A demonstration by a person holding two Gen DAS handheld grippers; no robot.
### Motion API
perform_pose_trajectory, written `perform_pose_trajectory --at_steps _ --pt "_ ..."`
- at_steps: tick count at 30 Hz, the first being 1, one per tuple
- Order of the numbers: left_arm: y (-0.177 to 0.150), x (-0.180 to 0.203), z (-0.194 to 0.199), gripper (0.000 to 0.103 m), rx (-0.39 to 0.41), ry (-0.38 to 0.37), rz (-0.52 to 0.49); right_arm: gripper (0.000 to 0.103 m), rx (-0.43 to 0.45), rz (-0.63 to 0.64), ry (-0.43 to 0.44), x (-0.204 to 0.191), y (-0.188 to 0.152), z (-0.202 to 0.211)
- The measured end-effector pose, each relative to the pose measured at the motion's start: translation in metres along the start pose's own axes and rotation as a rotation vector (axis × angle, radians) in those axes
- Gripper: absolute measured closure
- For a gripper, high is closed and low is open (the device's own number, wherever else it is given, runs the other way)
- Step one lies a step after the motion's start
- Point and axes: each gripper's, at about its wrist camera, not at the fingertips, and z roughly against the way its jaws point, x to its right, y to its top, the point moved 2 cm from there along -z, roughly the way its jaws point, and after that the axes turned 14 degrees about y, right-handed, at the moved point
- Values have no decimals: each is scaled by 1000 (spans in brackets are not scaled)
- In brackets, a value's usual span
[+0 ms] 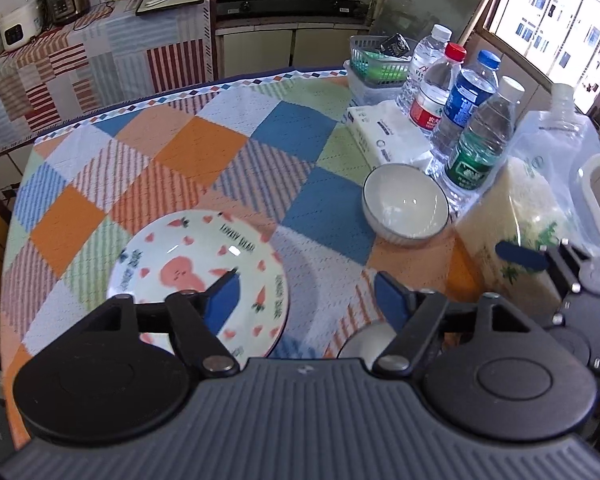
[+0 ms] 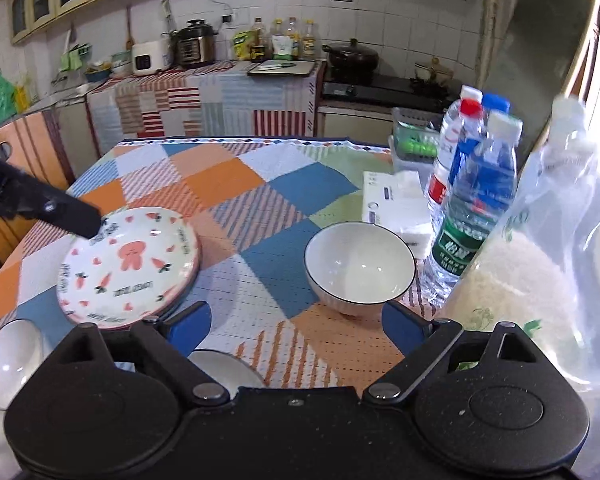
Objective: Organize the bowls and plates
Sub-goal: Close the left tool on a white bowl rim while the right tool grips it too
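Kitchen table [image 2: 236, 184], checked cloth: two hand-held grippers are hovering over the crockery, both w/ jaws standing wide and nothing between the blue pads.

Left side of the table: a small white bowl [image 2: 10, 362] is sitting at the near left edge, partly hidden by the right gripper's body in the right wrist view. Just beyond it, a carrot-and-rabbit printed plate [image 2: 130, 266] is lying flat, w/ what looks like a second rim showing under it, though the pictures are not settling that. The left gripper [image 1: 306, 300] is hanging above the plate's near right side; its left pad is overlapping the plate in the left wrist view, but whether it is touching cannot be told. In the right wrist view a black part of that tool is reaching in over the plate's far left rim.

Near edge, centre: another white bowl [image 2: 224, 368] is peeking out under the right gripper [image 2: 296, 320].

Right of centre: a dark-rimmed white bowl [image 2: 360, 268] is standing upright, well apart from the plate, just beyond the right gripper's right pad.

Right edge: four water bottles [image 2: 476, 208] are crowding beside a tissue pack [image 2: 396, 200], w/ a clear bag of rice [image 2: 516, 280] in front of the window, and a grey basket [image 1: 376, 60] at the far right corner.
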Motion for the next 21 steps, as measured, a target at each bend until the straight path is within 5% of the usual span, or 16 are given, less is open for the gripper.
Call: perform_pose_trajectory --at_steps 8,14,21 --pt "21 47 -89 23 -21 -49 -9 9 -7 -141 5 33 -14 -53" --pt "26 70 -140 24 -61 -70 52 9 -45 -43 -54 31 -22 -87" --pt "30 79 -180 36 -155 -102 99 9 -56 -94 -53 43 -22 -109"
